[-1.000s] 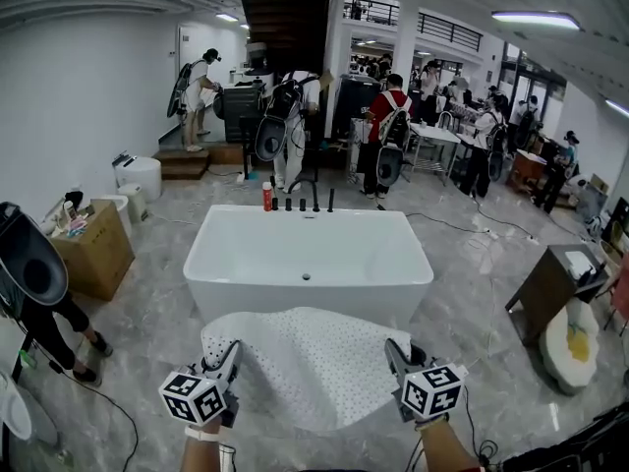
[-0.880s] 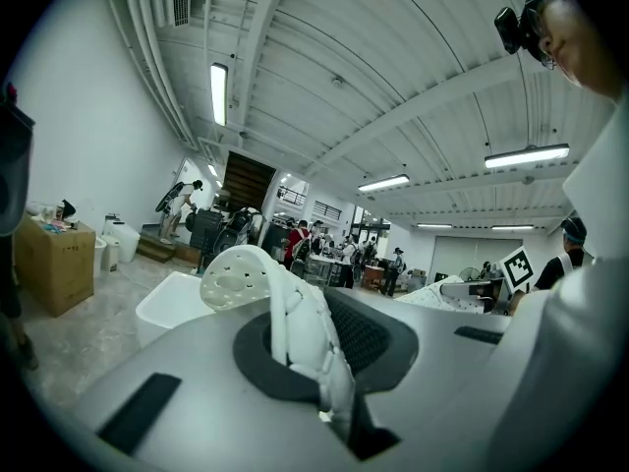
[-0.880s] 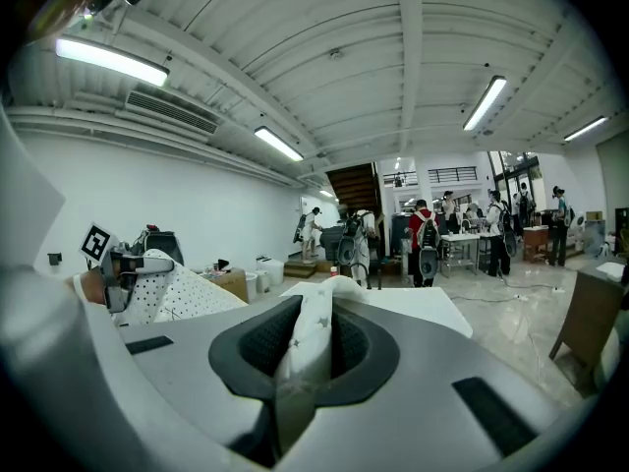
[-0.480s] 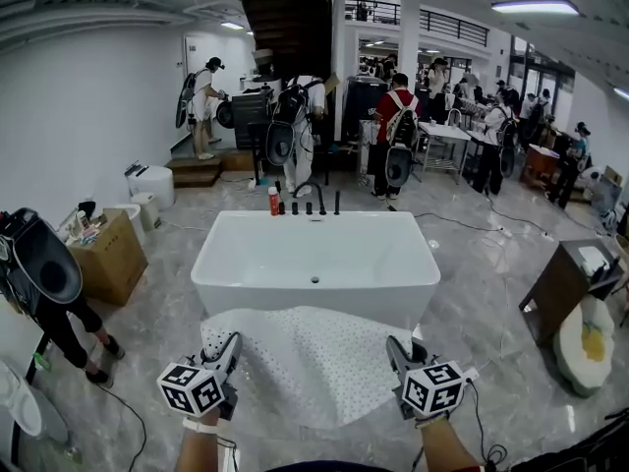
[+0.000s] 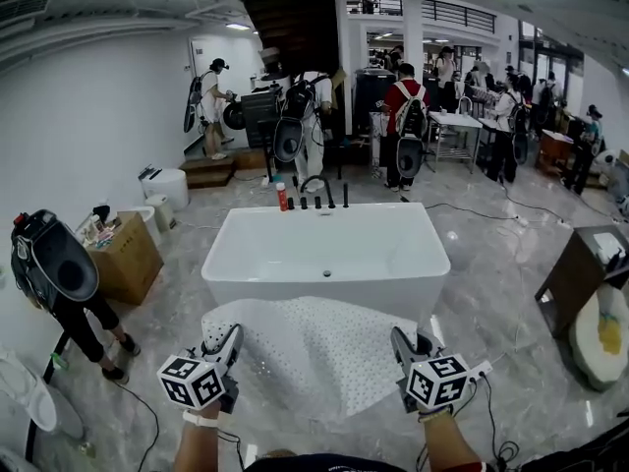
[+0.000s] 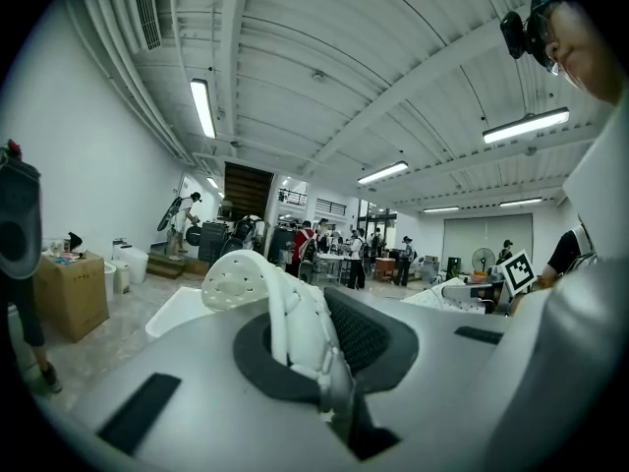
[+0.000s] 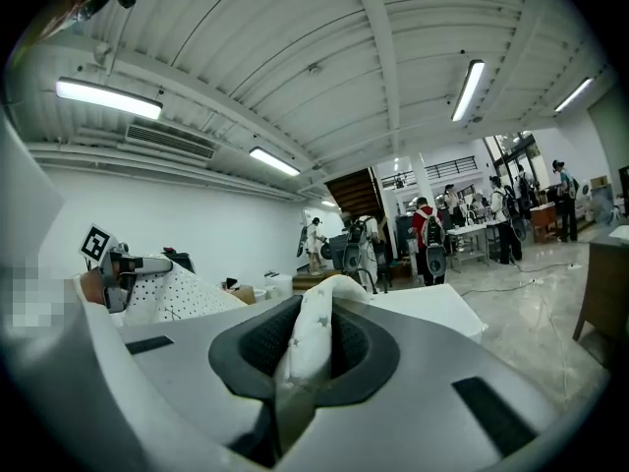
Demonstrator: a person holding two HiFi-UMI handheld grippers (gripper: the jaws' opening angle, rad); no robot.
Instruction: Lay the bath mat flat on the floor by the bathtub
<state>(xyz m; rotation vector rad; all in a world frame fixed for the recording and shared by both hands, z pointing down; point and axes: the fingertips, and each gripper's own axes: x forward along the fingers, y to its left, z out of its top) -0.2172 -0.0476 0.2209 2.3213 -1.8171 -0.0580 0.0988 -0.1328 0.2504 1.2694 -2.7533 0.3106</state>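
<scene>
Fingers of the left gripper [image 5: 228, 345] nearly together, pinching a folded corner of the white, perforated rubber bath mat [image 5: 314, 357]. Same on the right gripper [image 5: 401, 344]: narrow gap, filled by a fold of mat. Both held about level at lower centre of the frame, one at each near corner, forearms below. Mat stretched between them, draped in front of the white rectangular bathtub [image 5: 295, 285] at mid-frame, probably clear of the grey marble floor [image 5: 491, 293].

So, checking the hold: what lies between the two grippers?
The bath mat, a corner clamped in the left gripper and another in the right gripper, as the head view shows.
</scene>
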